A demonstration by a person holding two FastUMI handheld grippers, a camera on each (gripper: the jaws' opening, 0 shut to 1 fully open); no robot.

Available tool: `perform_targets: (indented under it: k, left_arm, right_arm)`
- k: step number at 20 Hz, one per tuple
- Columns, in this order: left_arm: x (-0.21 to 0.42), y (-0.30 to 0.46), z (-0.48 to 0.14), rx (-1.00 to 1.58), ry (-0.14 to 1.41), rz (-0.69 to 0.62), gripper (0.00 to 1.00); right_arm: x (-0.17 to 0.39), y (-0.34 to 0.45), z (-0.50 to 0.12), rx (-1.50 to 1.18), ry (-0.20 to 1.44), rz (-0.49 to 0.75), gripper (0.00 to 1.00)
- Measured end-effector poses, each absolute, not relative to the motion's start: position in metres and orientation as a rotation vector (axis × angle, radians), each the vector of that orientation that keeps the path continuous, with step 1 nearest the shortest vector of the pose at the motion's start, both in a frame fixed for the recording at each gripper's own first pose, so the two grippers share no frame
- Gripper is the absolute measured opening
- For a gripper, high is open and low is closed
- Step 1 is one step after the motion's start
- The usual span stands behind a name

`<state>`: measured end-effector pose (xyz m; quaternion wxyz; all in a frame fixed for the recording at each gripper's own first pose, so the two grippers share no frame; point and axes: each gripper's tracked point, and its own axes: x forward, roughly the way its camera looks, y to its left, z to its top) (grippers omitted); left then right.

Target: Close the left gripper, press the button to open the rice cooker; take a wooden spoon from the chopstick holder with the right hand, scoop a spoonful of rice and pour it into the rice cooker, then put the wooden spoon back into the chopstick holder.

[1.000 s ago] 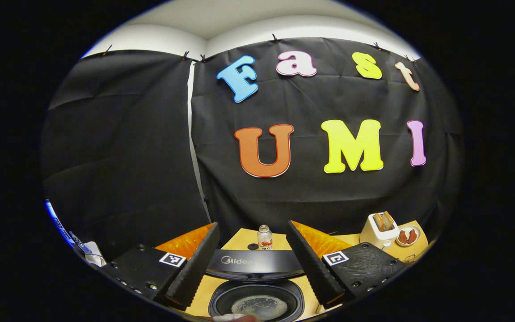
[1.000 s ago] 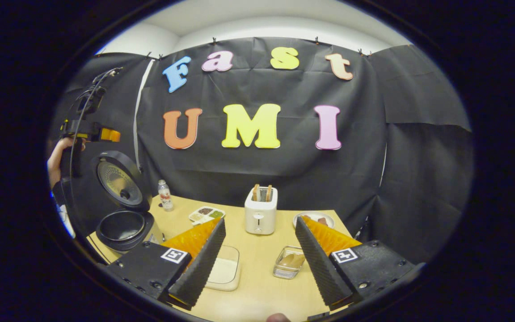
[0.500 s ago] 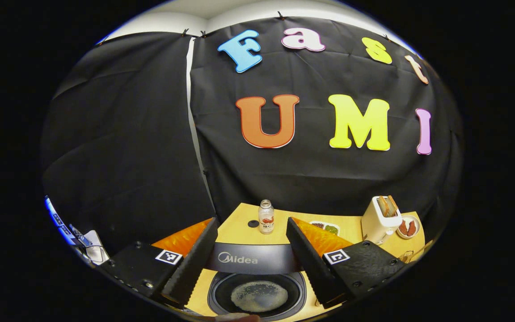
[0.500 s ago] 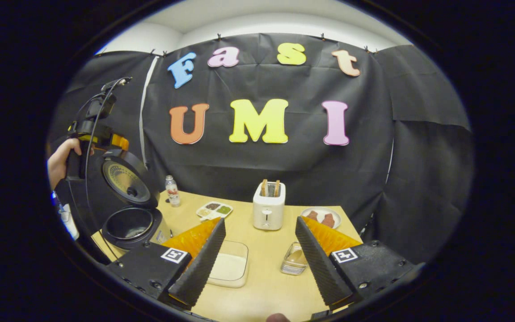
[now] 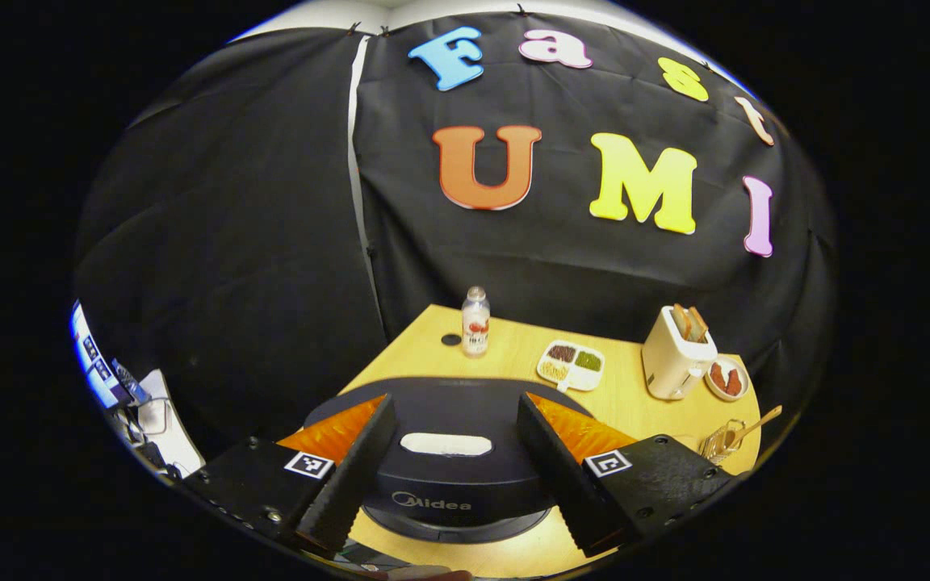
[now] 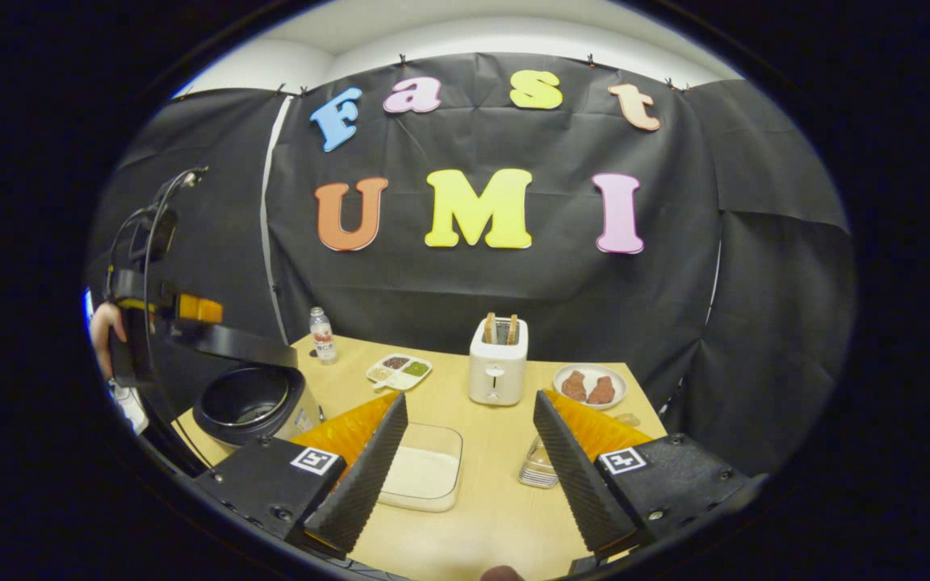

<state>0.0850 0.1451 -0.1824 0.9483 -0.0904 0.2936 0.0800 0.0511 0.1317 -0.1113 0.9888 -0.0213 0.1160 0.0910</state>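
The black rice cooker lid (image 5: pixel 449 464) lies low under my left gripper (image 5: pixel 455 399), which is open with a finger on either side of the lid's top. In the right gripper view the lid (image 6: pixel 231 343) hangs tilted over the open pot (image 6: pixel 251 399), and a hand holds the left gripper (image 6: pixel 190 311) against it. The wooden spoon (image 5: pixel 760 420) stands in the wire chopstick holder (image 5: pixel 719 442) at the table's right edge. My right gripper (image 6: pixel 470 397) is open above the table, near a clear box of rice (image 6: pixel 425 476). The holder (image 6: pixel 539 470) is half hidden by its right finger.
On the wooden table (image 6: pixel 473 516) stand a white toaster (image 6: pixel 497 367) with bread, a plate of food (image 6: pixel 590 386), a divided snack tray (image 6: pixel 399 369) and a small bottle (image 6: pixel 321 335). Black cloth walls close the back and sides.
The cooker lid has swung down from upright to nearly over the pot, with the left gripper following it down. The right gripper has barely moved.
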Motion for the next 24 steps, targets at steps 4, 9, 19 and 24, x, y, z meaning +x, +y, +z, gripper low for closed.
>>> perform_targets:
  k: [4, 9, 19, 24]
  left_arm:
    - [0.063, 0.141, -0.205, -0.173, 0.584, 0.18, 0.97]
    - [0.043, 0.129, -0.245, -0.195, 0.638, 0.175, 0.97]
    - [0.029, 0.126, -0.273, -0.24, 0.666, 0.168, 0.99]
    - [0.03, 0.128, -0.269, -0.22, 0.64, 0.184, 0.98]
  right_arm:
    - [0.051, 0.125, -0.119, -0.065, 0.255, 0.176, 1.0]
    - [0.046, 0.117, -0.129, -0.09, 0.283, 0.166, 1.0]
    - [0.041, 0.112, -0.148, -0.089, 0.346, 0.164, 0.99]
    - [0.042, 0.113, -0.144, -0.095, 0.336, 0.168, 1.0]
